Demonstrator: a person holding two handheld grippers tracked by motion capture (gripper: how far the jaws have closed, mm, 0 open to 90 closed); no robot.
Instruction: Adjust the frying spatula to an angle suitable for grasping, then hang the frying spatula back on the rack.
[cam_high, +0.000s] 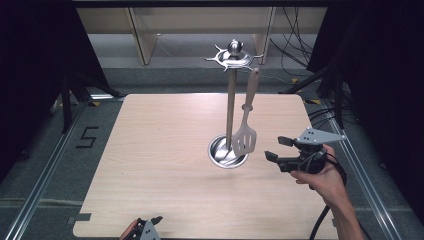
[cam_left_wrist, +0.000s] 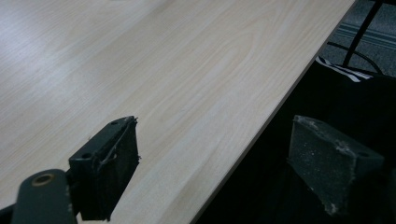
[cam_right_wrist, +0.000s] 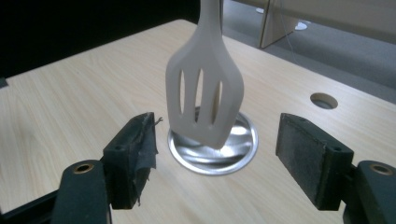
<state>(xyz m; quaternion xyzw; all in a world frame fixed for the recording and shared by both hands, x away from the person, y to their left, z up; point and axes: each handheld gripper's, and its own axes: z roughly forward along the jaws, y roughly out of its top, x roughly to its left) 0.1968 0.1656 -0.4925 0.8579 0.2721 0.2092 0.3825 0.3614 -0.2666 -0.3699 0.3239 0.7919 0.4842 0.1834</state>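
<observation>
A pale slotted spatula (cam_high: 245, 135) hangs by its handle from one of the hooks on a tall metal rack (cam_high: 230, 95), which stands a little right of the middle of the counter (cam_high: 150, 150). The spatula's blade dangles low, just above the right side of the rack's round, shiny base (cam_high: 220, 155) (whether the tip touches the rim I cannot tell from here).

The right tongs (cam_high: 276, 148) sit in the person's right hand (cam_high: 322, 175) near the right edge of the counter, just beside the spatula and pointed at it. Their jaws stand wide apart with nothing between them. In the right gripper view the spatula (cam_right_wrist: 205, 98) hangs ahead of those tongs (cam_right_wrist: 215, 161), its blade still beyond the two black pads (cam_right_wrist: 133, 154) and clear of both, with the base (cam_right_wrist: 236, 149) behind it.

The left tongs (cam_high: 150, 222) are down at the near edge of the counter, left of centre. In the left gripper view those tongs (cam_left_wrist: 215, 163) are also spread wide and hold nothing, one jaw over the wood and the other out past the counter's edge (cam_left_wrist: 261, 126).
</observation>
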